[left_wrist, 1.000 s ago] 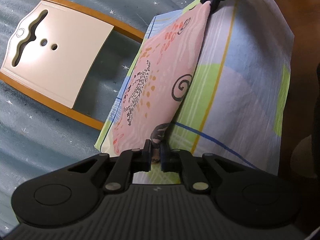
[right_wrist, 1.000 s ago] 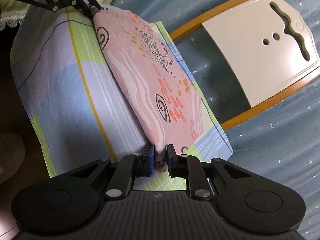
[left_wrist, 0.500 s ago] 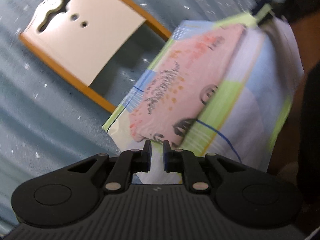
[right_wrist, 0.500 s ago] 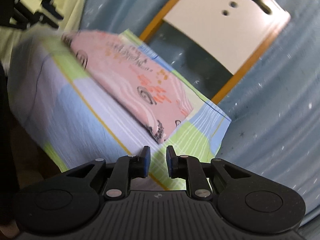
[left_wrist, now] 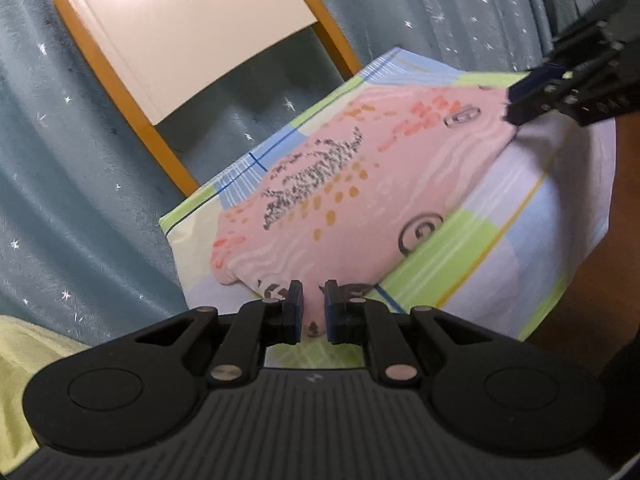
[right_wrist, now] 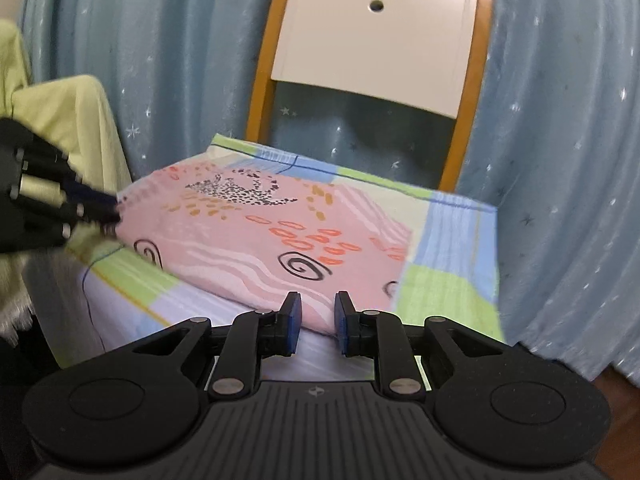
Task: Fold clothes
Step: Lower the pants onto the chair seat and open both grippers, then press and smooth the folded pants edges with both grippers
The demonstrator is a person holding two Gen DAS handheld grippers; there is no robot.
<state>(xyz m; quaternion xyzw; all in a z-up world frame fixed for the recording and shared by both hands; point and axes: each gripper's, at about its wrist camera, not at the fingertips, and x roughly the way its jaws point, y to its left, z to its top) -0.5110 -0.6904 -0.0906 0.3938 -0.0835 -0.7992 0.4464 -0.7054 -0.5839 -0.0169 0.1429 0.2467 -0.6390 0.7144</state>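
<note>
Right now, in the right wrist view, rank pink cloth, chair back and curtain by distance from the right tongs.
1. Pink cloth, just ahead of the right tongs, on the seat.
2. Chair back, upright beyond the cloth.
3. Curtain, behind the chair.

Soft indoor light, fisheye-bent edges, slight blur.

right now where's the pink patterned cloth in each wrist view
Left wrist: pink patterned cloth fills the centre, running from the left gripper up to the right.
Right wrist: pink patterned cloth lies centre-left, just past the right gripper.
Shared landmark: white chair back behind it.
</note>
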